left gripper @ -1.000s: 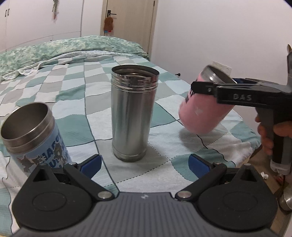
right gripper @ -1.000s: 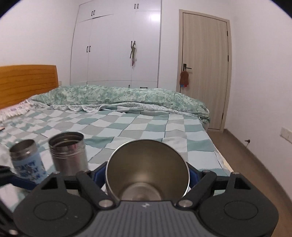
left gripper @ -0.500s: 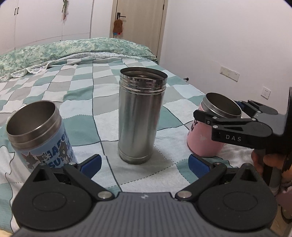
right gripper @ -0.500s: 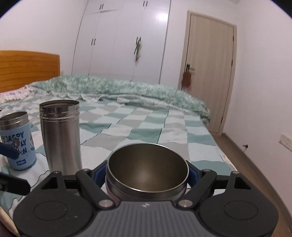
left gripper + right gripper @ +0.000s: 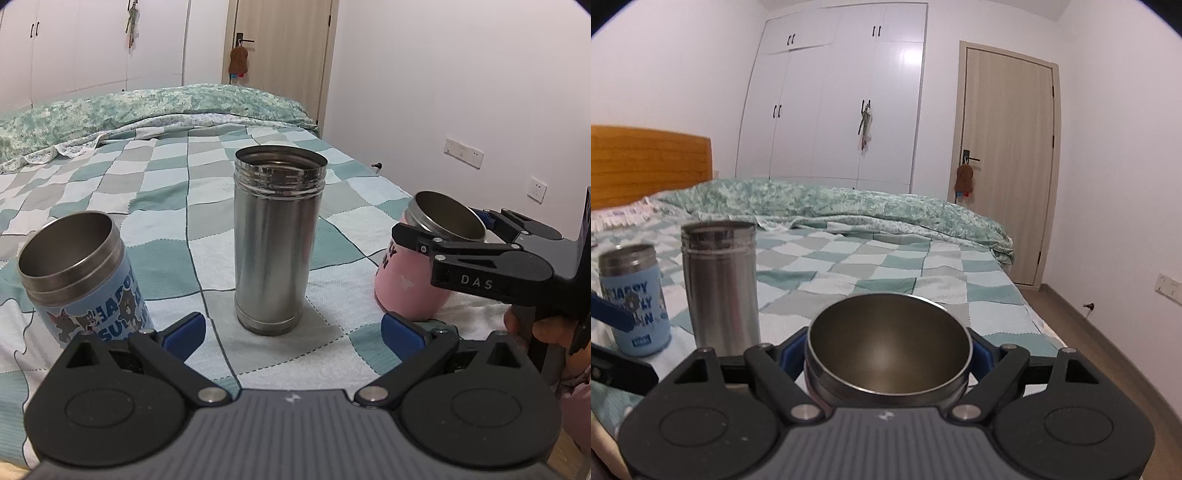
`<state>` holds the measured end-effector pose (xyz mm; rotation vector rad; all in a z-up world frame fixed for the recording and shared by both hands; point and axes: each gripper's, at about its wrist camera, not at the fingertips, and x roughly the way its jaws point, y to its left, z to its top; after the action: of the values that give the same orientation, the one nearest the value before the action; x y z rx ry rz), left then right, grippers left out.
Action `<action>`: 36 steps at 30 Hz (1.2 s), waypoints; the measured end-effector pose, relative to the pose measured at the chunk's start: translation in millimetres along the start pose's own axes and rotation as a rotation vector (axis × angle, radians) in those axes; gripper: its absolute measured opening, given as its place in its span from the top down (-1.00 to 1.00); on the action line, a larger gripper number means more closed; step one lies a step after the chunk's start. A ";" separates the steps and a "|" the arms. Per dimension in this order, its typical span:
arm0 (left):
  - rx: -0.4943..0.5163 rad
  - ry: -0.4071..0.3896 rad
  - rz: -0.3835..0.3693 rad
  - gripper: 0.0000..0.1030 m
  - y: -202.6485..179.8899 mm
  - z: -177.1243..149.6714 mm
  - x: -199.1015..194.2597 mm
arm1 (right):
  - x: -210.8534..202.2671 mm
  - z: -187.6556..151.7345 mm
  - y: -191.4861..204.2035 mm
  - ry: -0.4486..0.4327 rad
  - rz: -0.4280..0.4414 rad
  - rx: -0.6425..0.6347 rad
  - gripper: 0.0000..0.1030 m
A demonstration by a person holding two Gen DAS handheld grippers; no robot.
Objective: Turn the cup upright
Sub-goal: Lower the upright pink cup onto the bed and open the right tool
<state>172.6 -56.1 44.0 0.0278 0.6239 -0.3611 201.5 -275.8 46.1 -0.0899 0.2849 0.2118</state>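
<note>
The pink cup (image 5: 406,280) with a steel rim stands upright on the checked bedspread (image 5: 166,206) near the bed's right edge. My right gripper (image 5: 443,229) is shut on the cup just below the rim. In the right wrist view the cup's open mouth (image 5: 888,354) sits between the blue fingers (image 5: 790,350). My left gripper (image 5: 291,328) is open and empty. It hovers low in front of the tall steel cup (image 5: 279,243), and its blue fingertips (image 5: 184,330) stand wide apart.
A blue cartoon cup (image 5: 85,280) stands upright at the left, also in the right wrist view (image 5: 635,299). The tall steel cup (image 5: 720,284) stands between it and the pink cup. A rumpled green duvet (image 5: 147,110) lies at the far end. The floor drops off right of the bed.
The right gripper has turned the pink cup from tilted in the air to upright and lowered it onto the bedspread. The left gripper has backed off slightly and stays open.
</note>
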 end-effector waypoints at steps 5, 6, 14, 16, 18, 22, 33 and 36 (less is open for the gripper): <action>0.001 -0.014 0.004 -1.00 -2.0 0.3 -7.5 | -3.3 2.9 1.2 -0.014 0.000 0.003 -0.74; 0.001 -0.020 0.005 -1.00 -2.2 0.2 -10.1 | -4.9 3.3 1.3 -0.018 0.002 0.005 -0.82; 0.012 -0.111 0.033 -1.00 -6.0 -5.4 -46.3 | -48.1 7.1 12.9 -0.121 0.001 0.053 -1.00; 0.002 -0.136 0.038 -1.00 -4.9 -9.1 -58.4 | -62.8 6.6 19.3 -0.141 -0.002 0.066 -1.00; -0.007 -0.167 0.046 -1.00 -3.1 -13.7 -71.3 | -79.4 3.9 27.4 -0.158 0.003 0.071 -1.00; -0.003 -0.234 0.099 -1.00 -0.5 -29.7 -94.7 | -107.8 -4.2 45.0 -0.164 0.006 0.066 -1.00; -0.084 -0.304 0.208 -1.00 7.1 -100.6 -115.7 | -150.6 -46.5 79.1 -0.112 -0.029 0.055 -1.00; -0.059 -0.350 0.247 -1.00 3.3 -118.9 -115.8 | -152.3 -60.7 81.4 -0.107 -0.047 0.056 -1.00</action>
<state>19.4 0.1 13.8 -0.0146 0.2794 -0.1033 24.5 -233.2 27.3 -0.0293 0.1820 0.1616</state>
